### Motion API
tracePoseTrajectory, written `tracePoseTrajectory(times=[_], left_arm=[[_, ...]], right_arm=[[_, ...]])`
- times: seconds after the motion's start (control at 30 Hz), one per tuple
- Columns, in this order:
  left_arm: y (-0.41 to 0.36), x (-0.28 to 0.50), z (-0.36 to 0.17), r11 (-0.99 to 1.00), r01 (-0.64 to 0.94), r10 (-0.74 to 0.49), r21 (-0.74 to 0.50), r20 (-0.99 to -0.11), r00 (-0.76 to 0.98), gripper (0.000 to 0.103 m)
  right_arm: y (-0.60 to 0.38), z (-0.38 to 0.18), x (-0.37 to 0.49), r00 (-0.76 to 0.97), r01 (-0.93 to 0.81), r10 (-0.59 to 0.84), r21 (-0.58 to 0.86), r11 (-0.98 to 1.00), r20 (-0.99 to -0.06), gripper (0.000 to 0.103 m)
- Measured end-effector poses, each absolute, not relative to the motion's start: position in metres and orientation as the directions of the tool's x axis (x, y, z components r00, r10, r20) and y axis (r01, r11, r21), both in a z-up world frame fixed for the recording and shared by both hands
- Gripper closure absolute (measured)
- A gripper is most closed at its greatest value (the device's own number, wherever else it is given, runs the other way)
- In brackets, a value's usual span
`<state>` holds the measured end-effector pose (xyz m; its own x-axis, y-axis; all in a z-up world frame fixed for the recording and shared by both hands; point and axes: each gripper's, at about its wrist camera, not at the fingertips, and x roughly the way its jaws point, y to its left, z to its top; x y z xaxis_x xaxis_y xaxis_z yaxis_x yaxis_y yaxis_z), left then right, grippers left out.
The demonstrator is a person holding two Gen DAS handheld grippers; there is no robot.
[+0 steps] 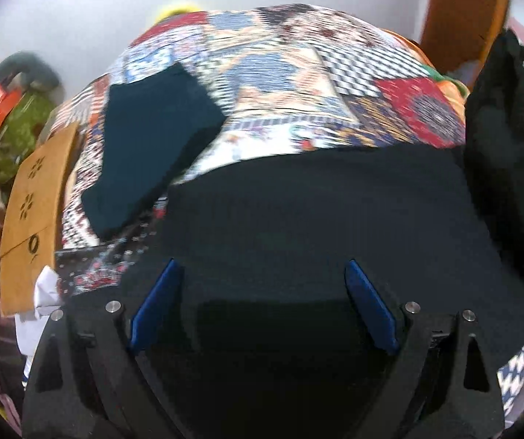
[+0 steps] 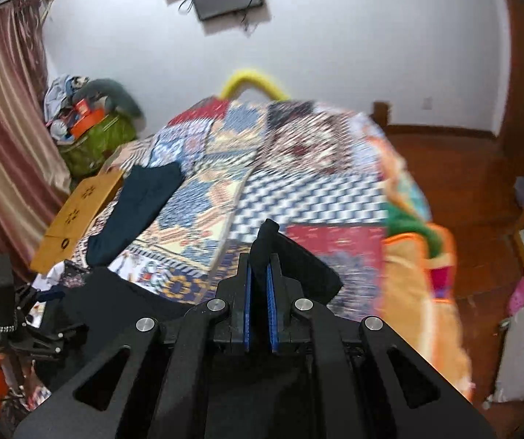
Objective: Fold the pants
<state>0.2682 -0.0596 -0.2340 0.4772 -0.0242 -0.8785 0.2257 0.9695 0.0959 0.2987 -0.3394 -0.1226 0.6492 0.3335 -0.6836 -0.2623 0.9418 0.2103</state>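
No readable text anywhere (the tan board (image 1: 38, 216) bears only cut-out motifs).

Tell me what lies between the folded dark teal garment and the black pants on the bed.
Only bare patchwork bedspread separates the folded dark teal garment from the black pants, in the right wrist view.
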Motion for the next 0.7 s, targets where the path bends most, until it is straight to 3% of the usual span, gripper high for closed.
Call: tracePoseTrajectory(times=[0.23,0.53,0.63,0.7], left_arm=[[-0.115,0.254,-0.238,0.947,0.296,-0.030,0.123,-0.885,0.465,0.010],[-0.140,0.249,-0.242,0.939,0.325,-0.052,0.112,-0.888,0.458,0.010],[-0.139,0.251,-0.243,0.942,0.322,-0.065,0.094,-0.891,0.450,0.009],[-0.136,0.253,-0.241,0.945,0.317,-0.072,0.084,-0.890,0.450,0.009]], right_arm=[[-0.375,-0.124,0.257,0.686,-0.239,0.315,0.206,0.949,-0.656,0.097],[-0.402,-0.217,0.231,0.549,-0.118,0.272,0.249,0.961,-0.790,0.095],[-0.409,-0.248,0.222,0.473,-0.077,0.280,0.278,0.958,-0.836,0.092],[-0.412,-0.261,0.217,0.425,-0.055,0.253,0.254,0.966,-0.869,0.080]])
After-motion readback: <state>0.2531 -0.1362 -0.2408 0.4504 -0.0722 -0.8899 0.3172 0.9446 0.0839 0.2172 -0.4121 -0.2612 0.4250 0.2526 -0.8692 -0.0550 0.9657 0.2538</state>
